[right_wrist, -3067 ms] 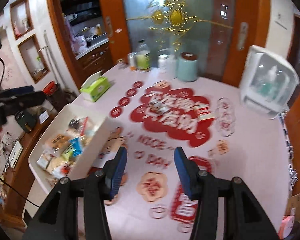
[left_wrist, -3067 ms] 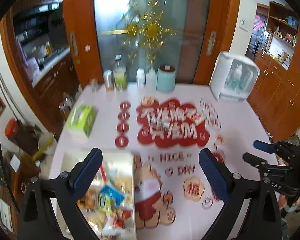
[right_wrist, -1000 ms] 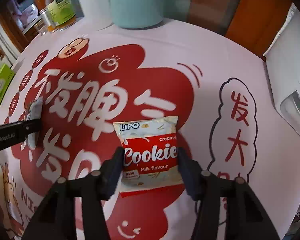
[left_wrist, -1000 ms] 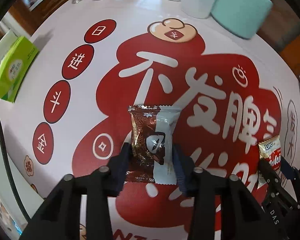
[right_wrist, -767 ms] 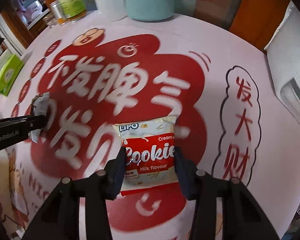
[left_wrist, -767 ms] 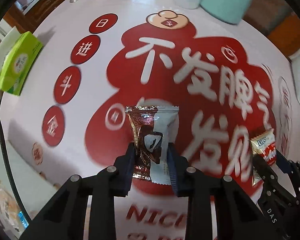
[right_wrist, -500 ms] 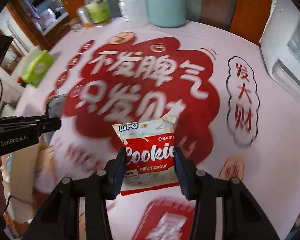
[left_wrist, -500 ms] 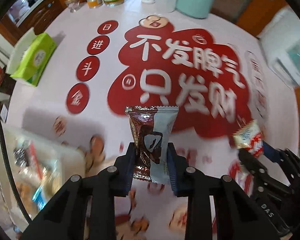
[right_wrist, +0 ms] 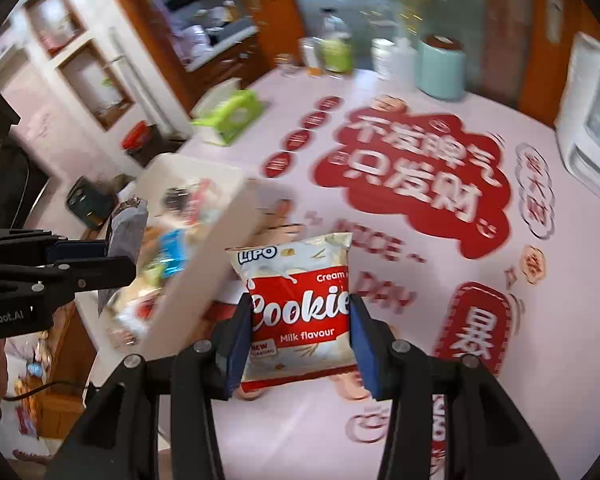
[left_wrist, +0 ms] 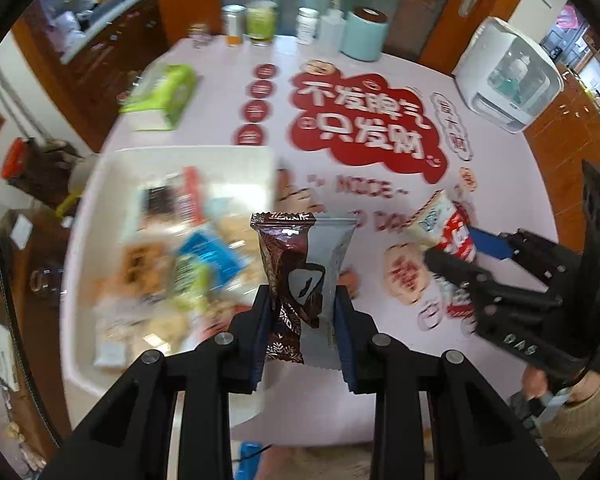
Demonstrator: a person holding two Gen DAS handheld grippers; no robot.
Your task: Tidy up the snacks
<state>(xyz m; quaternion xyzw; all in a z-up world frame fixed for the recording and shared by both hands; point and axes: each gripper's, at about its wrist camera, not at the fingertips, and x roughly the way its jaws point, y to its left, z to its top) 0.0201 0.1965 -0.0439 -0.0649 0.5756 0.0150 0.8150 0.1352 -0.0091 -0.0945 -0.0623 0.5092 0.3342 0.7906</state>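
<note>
Left wrist view: the left tongs [left_wrist: 302, 322] are clamped on a brown and grey snack wrapper [left_wrist: 304, 276], which stands upright between the blue pads and is lifted clear of the table [left_wrist: 220, 64]. Below and to the left of it sits a white box [left_wrist: 112, 160] with blurred snack packets inside — the wrapper hangs over the box's right edge. On the right, the right tongs [left_wrist: 456, 246] come in from the side, gripping a red and white cookie packet [left_wrist: 440, 224] above the table's printed cover. A green tissue pack [left_wrist: 168, 94] lies beyond the box, and a pale blue canister [left_wrist: 362, 34], some bottles and a white appliance [left_wrist: 508, 74] stand along the far edge.

Right wrist view: the right tongs [right_wrist: 298, 338] hold the cookie packet [right_wrist: 300, 304] by its two sides at a middling width, label facing the camera, raised above the table [right_wrist: 380, 432]. The white box [right_wrist: 204, 264] is just to the left of the packet, its near wall showing. At the left edge the left tongs [right_wrist: 116, 256] reach in level, closed on the wrapper [right_wrist: 126, 224] — it hangs over the box's contents. The tissue pack [right_wrist: 236, 114] and the blue canister [right_wrist: 440, 66] are well beyond.
</note>
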